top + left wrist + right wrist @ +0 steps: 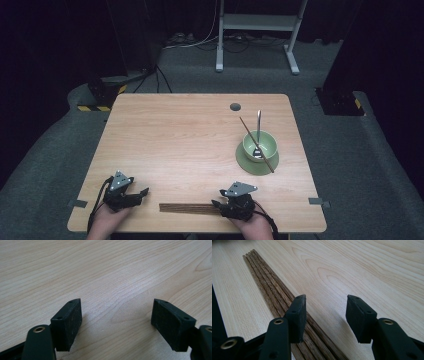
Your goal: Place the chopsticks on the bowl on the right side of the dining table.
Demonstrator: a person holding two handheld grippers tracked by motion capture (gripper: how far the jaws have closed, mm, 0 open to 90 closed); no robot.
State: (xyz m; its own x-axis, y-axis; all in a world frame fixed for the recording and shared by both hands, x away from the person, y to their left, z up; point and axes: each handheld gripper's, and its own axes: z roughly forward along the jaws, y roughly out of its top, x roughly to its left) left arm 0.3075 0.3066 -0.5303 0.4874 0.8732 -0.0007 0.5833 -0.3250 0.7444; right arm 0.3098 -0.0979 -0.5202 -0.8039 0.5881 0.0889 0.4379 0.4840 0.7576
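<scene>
Chopsticks (265,286) lie flat on bench (190,130), bundle running under right claw's (325,315) left jaw, gap between jaws over bare wood | right claw spread, nothing pinched, held low at near bench edge | left claw (116,317) spread, empty, resting well apart.

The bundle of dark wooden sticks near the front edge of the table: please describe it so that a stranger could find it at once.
On the light wooden table, look along the near edge, between the person's two hands. There a bundle of dark wooden sticks lies flat and side by side, its right end at the right gripper. Unlike the single stick leaning across the green bowl farther back, these lie together on the bare tabletop.
</scene>
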